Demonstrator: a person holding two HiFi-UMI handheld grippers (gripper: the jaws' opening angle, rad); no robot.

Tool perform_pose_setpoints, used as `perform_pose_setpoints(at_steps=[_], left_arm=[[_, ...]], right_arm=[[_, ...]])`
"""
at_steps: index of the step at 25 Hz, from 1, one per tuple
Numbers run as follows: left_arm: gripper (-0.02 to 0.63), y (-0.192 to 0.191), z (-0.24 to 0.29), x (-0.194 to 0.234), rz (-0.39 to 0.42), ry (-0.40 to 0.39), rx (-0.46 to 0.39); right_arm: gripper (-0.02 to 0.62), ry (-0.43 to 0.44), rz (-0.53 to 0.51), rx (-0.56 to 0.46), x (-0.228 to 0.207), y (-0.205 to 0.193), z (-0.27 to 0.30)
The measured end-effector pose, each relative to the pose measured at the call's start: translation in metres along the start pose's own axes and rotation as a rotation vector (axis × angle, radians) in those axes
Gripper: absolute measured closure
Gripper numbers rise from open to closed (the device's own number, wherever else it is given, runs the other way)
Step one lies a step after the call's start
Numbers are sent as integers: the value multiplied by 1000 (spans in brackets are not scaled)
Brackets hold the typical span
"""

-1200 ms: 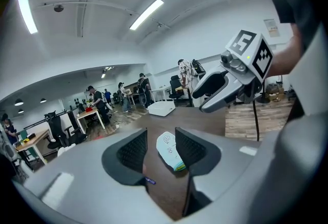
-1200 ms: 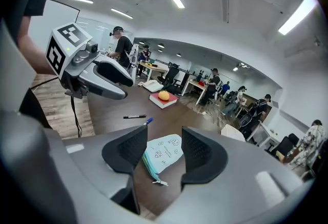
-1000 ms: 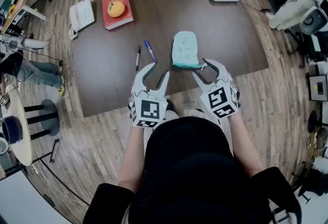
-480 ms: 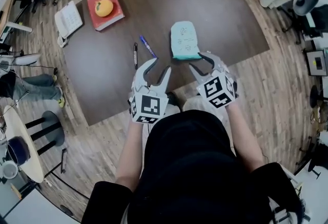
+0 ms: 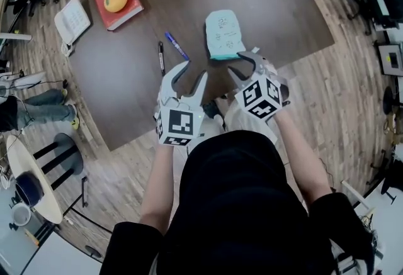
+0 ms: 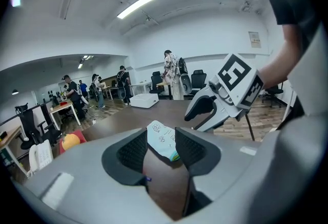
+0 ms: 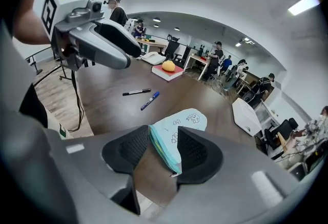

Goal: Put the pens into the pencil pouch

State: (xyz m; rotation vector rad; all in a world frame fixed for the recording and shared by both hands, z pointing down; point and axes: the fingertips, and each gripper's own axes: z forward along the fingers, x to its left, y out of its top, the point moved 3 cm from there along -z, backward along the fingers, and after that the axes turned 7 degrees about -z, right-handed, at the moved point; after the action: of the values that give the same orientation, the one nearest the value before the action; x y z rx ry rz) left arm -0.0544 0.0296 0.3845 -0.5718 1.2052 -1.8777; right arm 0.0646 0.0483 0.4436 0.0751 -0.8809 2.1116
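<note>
Both grippers were held above the near edge of the dark table (image 5: 126, 85). My left gripper (image 5: 192, 72) had its jaws apart and nothing between them; its own view showed bare tabletop in the gap of the left gripper (image 6: 162, 151). My right gripper (image 5: 242, 65) was likewise spread and gripped nothing. In the right gripper view the zippered near end of the pencil pouch (image 7: 179, 125) showed in the gap of the right gripper (image 7: 163, 154); whether a jaw touched it could not be established.

The pencil pouch (image 5: 223, 34), pale teal with small drawings, lay flat on the table just beyond the right gripper. Two pens lay on the table to its left, outside it: a blue pen (image 5: 177, 46) nearer the pouch, and a black pen (image 5: 161, 56) beside that, the two apart.

Farther off at the left corner lay a red book (image 5: 132, 11) with an orange (image 5: 116, 0) on it.
</note>
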Motion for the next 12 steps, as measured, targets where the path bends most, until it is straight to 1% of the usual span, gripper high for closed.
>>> perform_pose_setpoints(at_steps=[4,12], left_arm=[[439,-6,6,3,-5,6,23],[442,-18,18,11,-42,27,70]], right_arm=[[407,26,-34,49,1,-10,17],[420,36,-150,97,2,-23,46]])
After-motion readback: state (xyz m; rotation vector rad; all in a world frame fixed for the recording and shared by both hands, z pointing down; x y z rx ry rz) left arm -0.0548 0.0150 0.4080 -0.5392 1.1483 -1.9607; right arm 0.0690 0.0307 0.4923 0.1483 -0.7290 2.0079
